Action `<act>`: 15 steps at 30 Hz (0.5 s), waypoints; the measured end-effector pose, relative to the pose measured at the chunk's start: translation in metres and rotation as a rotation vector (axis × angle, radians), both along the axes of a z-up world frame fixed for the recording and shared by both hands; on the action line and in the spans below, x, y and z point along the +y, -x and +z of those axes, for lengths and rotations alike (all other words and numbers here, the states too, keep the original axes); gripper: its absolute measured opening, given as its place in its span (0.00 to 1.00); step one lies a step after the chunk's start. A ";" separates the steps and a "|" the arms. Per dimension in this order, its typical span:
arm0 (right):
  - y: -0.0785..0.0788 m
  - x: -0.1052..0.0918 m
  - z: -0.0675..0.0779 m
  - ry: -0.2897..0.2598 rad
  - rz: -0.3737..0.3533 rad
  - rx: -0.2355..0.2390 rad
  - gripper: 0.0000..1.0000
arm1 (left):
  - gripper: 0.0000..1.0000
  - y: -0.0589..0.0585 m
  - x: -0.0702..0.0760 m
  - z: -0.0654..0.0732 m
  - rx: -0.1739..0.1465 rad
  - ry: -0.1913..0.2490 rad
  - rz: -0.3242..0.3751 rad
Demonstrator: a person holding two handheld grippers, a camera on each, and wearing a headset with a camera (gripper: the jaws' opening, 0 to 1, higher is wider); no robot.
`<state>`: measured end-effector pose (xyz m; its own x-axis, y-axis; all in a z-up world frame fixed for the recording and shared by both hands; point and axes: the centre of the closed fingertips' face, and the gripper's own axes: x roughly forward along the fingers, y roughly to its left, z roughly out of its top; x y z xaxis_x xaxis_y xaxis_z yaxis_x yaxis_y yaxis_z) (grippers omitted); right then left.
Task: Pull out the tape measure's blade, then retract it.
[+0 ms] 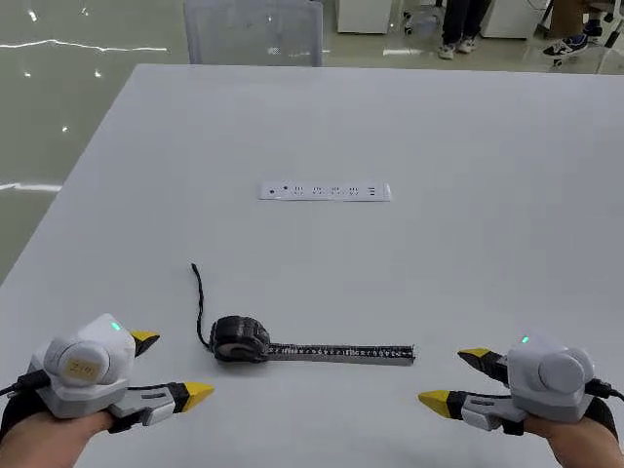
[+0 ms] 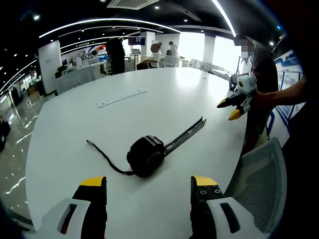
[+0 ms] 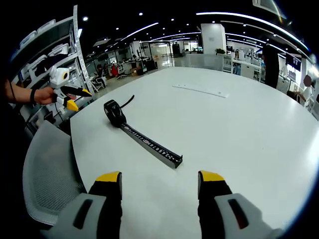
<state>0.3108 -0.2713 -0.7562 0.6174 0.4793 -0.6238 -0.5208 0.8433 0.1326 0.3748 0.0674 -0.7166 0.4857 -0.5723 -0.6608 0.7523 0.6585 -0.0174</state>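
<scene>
Near left: left gripper [image 1: 174, 365], jaws wide apart, gripping nothing. Near right: right gripper [image 1: 454, 376], equally spread and empty. Just beyond, between them on the table [image 1: 487, 146]: tape measure [image 1: 240, 338], blade [image 1: 341, 352] drawn out rightward, lying flat, strap [image 1: 200, 302] trailing far-left. Farther: power strip [image 1: 325, 191].

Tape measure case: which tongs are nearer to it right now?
Left. The left tongs sit open just beside the tape measure case, apart from it. The right tongs, also open, sit past the tip of the extended blade, farther off.
</scene>
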 end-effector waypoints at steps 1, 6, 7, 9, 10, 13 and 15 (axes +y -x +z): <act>0.001 0.000 0.001 -0.001 -0.001 -0.001 0.63 | 0.65 0.001 0.001 -0.001 -0.001 0.001 0.003; 0.006 0.002 0.000 -0.004 -0.001 0.000 0.63 | 0.66 0.008 0.007 0.001 0.001 0.012 0.023; 0.007 0.002 0.000 -0.006 -0.002 0.001 0.63 | 0.66 0.009 0.007 0.001 0.000 0.012 0.024; 0.008 0.002 0.000 -0.007 -0.004 0.001 0.64 | 0.66 0.010 0.009 0.002 0.001 0.011 0.028; 0.008 0.002 0.000 -0.006 -0.004 0.001 0.64 | 0.66 0.011 0.009 0.002 0.000 0.010 0.029; 0.011 0.004 -0.001 -0.006 -0.003 0.006 0.64 | 0.66 0.011 0.010 0.003 0.000 0.010 0.031; 0.012 0.003 -0.003 -0.005 -0.002 0.010 0.64 | 0.66 0.012 0.010 0.003 0.000 0.010 0.033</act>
<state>0.2984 -0.2685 -0.7590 0.6118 0.4813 -0.6277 -0.5180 0.8435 0.1418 0.3630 0.0773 -0.7131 0.5047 -0.5621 -0.6552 0.7300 0.6830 -0.0236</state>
